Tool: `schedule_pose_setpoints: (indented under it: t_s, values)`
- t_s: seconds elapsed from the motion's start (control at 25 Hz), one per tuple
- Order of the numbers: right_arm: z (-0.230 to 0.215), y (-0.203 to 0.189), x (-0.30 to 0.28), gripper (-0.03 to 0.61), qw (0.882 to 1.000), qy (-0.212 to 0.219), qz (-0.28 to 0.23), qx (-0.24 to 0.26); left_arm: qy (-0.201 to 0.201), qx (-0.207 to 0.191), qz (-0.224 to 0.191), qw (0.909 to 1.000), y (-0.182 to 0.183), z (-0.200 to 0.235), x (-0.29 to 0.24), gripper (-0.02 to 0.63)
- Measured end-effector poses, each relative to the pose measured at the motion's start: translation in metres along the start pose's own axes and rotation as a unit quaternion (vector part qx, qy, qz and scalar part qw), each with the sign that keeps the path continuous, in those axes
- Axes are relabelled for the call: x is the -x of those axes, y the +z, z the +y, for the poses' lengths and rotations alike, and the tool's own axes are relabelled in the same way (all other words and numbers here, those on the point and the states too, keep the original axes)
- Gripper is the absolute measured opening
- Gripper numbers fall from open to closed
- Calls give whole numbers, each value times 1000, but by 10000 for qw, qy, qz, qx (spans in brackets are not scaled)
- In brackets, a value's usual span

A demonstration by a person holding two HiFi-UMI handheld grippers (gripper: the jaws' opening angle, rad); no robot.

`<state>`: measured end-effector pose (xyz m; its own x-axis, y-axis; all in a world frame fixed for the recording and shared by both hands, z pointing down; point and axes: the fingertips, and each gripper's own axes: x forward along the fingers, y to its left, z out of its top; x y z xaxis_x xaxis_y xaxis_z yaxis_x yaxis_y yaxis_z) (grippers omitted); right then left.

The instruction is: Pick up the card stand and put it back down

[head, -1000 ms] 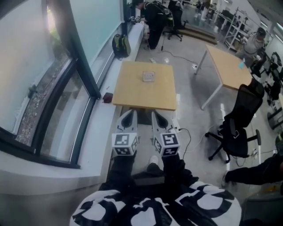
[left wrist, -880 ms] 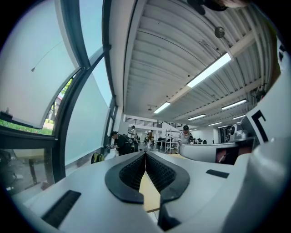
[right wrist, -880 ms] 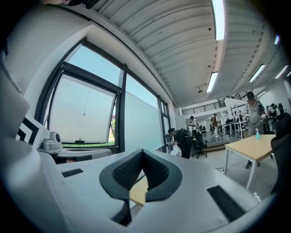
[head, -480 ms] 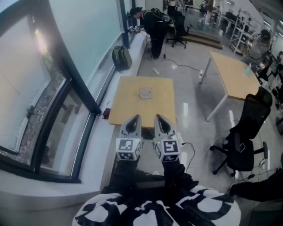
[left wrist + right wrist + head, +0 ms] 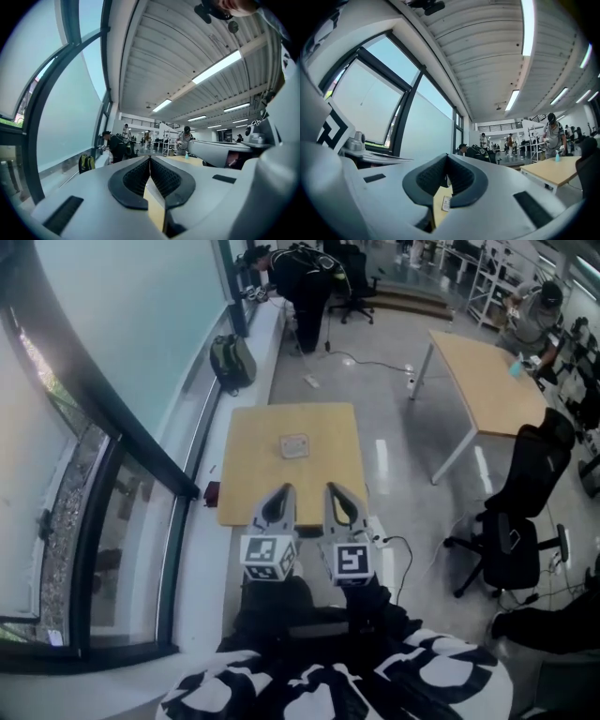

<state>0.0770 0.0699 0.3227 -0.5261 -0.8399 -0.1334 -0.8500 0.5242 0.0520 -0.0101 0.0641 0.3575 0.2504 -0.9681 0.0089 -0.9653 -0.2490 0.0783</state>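
Card stand (image 5: pixel 294 446) sits near the middle of the square wooden surface (image 5: pixel 246 486), just above centre in the head view, untouched and well apart from both sets of tongs. Left tongs (image 5: pixel 279 495) and right tongs (image 5: pixel 335 493) hang side by side at the near edge of the surface, below the stand in the frame, each pointing toward it. Both have their jaws pressed together with nothing between them, as each gripper view confirms. By the look of it, no part of the task is done yet. Reaching the stand, opening the tongs, gripping, lifting and setting it back down all remain.
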Motion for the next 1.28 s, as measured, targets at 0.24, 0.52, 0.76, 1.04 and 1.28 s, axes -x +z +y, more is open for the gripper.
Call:
schedule_pose_setpoints:
  t_s: [0.24,0.52,0.76,1.04,1.28]
  values:
    - [3,2,-90,21,9994,-97,227,-252,-213,-265,-267,9991,33,58,-70,9]
    - [9,-41,-154,21,9984,-160,538,-53,-787,-187,-60,9967,8,105,-119,9]
    - [11,-87,-165,21,9916,-333,1208,-325,-1165,60,357,9925,-36,124,-126,9]
    - [4,-163,-200,21,9831,-115,1752,-513,-1296,222,653,9892,-106,155,-159,9]
    - [-3,-214,-205,21,9728,19,2157,-841,-1301,468,1161,9836,-165,176,-163,9]
